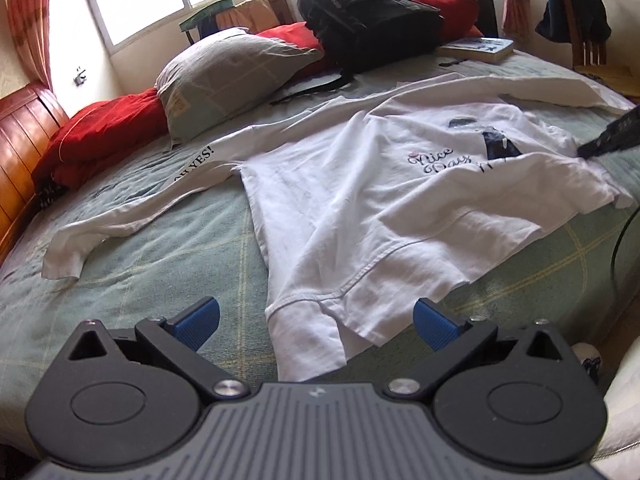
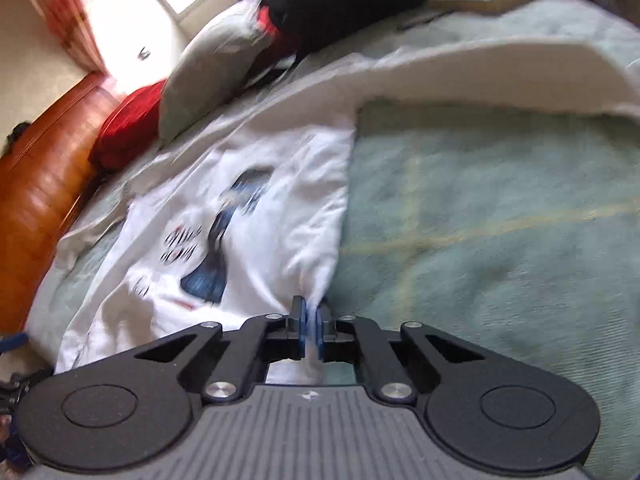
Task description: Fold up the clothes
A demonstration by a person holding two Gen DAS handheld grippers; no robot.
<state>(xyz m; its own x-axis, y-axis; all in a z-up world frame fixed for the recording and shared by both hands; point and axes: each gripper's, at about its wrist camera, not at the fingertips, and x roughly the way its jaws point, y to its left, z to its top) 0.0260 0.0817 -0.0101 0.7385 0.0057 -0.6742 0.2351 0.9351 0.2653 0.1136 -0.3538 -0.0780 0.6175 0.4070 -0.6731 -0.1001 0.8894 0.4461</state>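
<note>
White cotton long-sleeved shirt (image 1: pixel 360 200) spread print-up on the green plaid bedspread (image 1: pixel 160 240), partly gathered along one side. Long axis running from the hem, just ahead of the left tongs (image 1: pixel 316 322), away toward the black backpack (image 1: pixel 368 16); one sleeve (image 1: pixel 132 208) stretched out toward the wooden headboard (image 1: pixel 20 152), the other lying across the far side below the backpack. Left tongs spread wide, blue pads clear of the cloth, holding nothing, poised low over the hem corner (image 1: pixel 312 328), pointing along the shirt toward the backpack. Right tongs (image 2: pixel 309 320) pinched closed on a bunched side edge of the shirt, on the side away from the headboard, cloth pulled into creases at the pads; right view blurred. Nearer to the hem: the left. Probably mid-fold, side edge being drawn across the print toward the headboard.
</note>
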